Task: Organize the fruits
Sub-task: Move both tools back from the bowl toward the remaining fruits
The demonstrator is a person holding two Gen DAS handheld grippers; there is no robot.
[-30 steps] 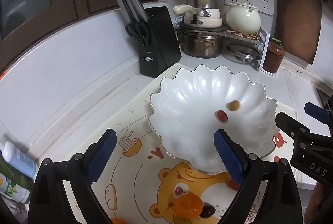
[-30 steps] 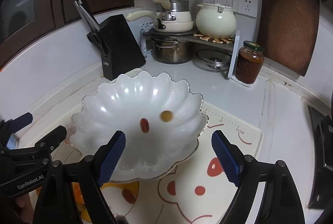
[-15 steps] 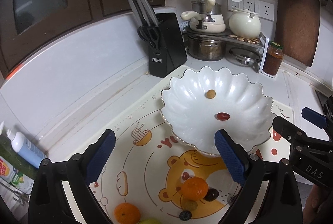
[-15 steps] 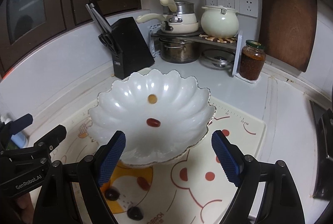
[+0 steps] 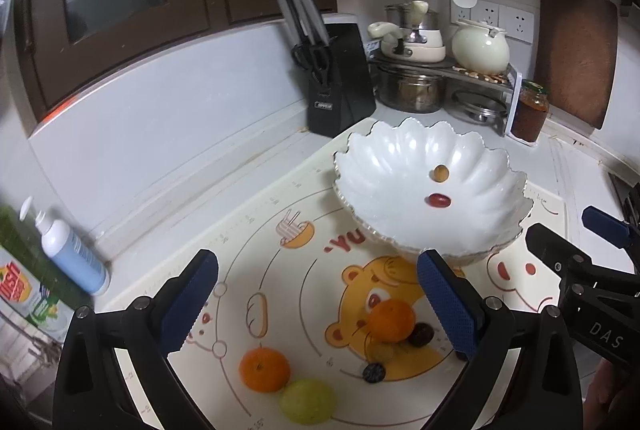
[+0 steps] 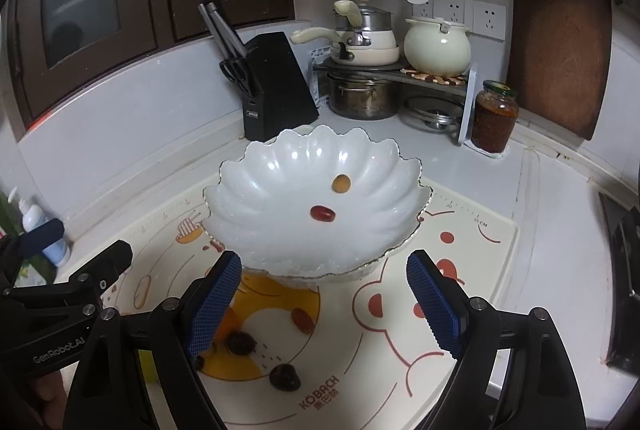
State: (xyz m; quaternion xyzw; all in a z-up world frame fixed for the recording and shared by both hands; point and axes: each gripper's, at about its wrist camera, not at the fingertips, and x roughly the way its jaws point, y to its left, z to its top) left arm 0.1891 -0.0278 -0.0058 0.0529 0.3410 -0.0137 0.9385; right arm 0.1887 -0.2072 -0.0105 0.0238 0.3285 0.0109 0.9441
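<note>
Both grippers have pulled back and up from the bowl over the last second, so more of the mat and its loose fruit now shows.

From the left wrist, my left gripper (image 5: 316,296) hangs wide open and empty above the mat (image 5: 256,242). The scalloped white bowl (image 5: 400,150) sits toward the mat's far edge, holding a red date (image 5: 439,200) and a small tan fruit (image 5: 441,173). Near the mat's near edge lie two oranges (image 5: 391,321) (image 5: 264,368), a green fruit (image 5: 307,407) touching the second, a dark plum (image 5: 421,334) touching the first, and a small dark berry (image 5: 374,373).

From the right wrist, my right gripper (image 6: 324,304) is likewise spread wide, holding nothing, just short of the bowl's near rim. A red date (image 6: 302,320) and a dark fruit (image 6: 285,376) lie below it.

I judge the next pick should take one isolated piece, come straight down, and close gently, since round fruit may roll.
</note>
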